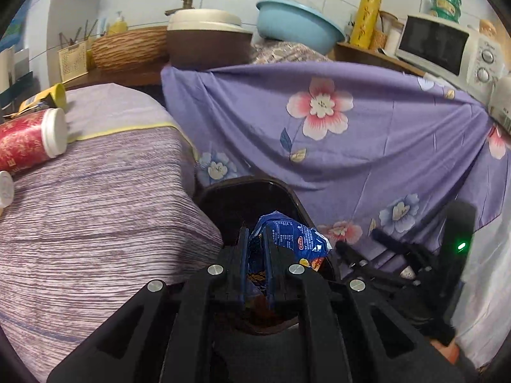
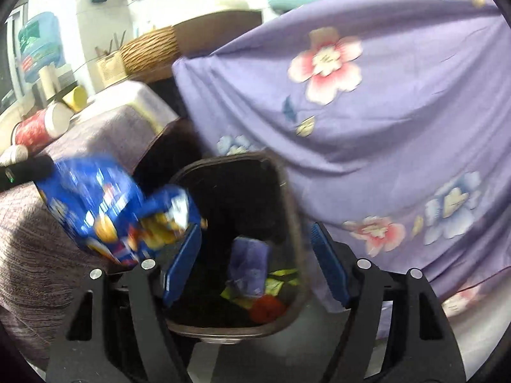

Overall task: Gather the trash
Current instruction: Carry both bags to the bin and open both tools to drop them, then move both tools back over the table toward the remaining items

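My left gripper point(image 1: 255, 236) is shut on a crumpled blue snack bag point(image 1: 287, 239), which hangs over the open dark trash bin point(image 1: 246, 188). In the right wrist view the same blue bag point(image 2: 111, 210) is blurred and sits at the bin's left rim. My right gripper point(image 2: 255, 228) is open above the bin point(image 2: 293, 191), with nothing between its blue pads point(image 2: 329, 265). Inside the bin lie a purple wrapper point(image 2: 249, 261), yellow-green wrappers point(image 2: 274, 284) and something red point(image 2: 266, 309).
A table under a striped purple cloth point(image 1: 95, 207) stands left of the bin, with a red canister point(image 1: 28, 143) lying on it and a yellow cup point(image 1: 57, 95). A floral purple sheet point(image 1: 319, 127) hangs behind the bin. A microwave point(image 1: 447, 48) stands at the back right.
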{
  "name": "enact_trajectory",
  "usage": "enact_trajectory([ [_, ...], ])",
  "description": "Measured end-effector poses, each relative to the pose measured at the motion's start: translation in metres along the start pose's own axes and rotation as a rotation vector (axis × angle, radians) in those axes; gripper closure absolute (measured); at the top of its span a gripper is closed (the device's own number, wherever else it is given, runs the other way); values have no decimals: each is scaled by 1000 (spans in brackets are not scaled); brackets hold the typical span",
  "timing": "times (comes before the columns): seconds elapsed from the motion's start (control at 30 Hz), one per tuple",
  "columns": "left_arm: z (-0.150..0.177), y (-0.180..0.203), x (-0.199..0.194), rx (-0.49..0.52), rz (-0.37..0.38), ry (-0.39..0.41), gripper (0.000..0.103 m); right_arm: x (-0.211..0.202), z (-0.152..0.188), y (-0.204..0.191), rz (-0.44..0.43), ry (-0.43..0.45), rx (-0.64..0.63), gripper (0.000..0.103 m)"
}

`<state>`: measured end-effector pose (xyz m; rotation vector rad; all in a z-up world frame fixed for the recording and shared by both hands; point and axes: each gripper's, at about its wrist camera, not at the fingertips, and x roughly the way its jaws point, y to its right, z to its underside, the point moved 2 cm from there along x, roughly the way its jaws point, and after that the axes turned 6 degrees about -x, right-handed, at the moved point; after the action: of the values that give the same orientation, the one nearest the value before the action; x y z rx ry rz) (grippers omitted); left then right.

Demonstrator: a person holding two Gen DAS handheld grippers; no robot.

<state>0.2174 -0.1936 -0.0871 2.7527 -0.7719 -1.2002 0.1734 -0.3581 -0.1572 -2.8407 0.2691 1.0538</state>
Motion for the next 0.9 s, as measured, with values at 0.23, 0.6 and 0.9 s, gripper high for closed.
enact_trajectory([
  [0.23, 13, 25, 38, 68, -2, -64, 93, -16, -3, 38, 91, 24, 49, 29],
  [0.6, 29, 41, 65, 123, 0, -128, 45, -23, -1, 60, 127, 21, 91, 28],
  [0.9, 22, 39, 4, 105, 46, -12, 15, -29, -14, 49, 103, 46, 81, 18],
])
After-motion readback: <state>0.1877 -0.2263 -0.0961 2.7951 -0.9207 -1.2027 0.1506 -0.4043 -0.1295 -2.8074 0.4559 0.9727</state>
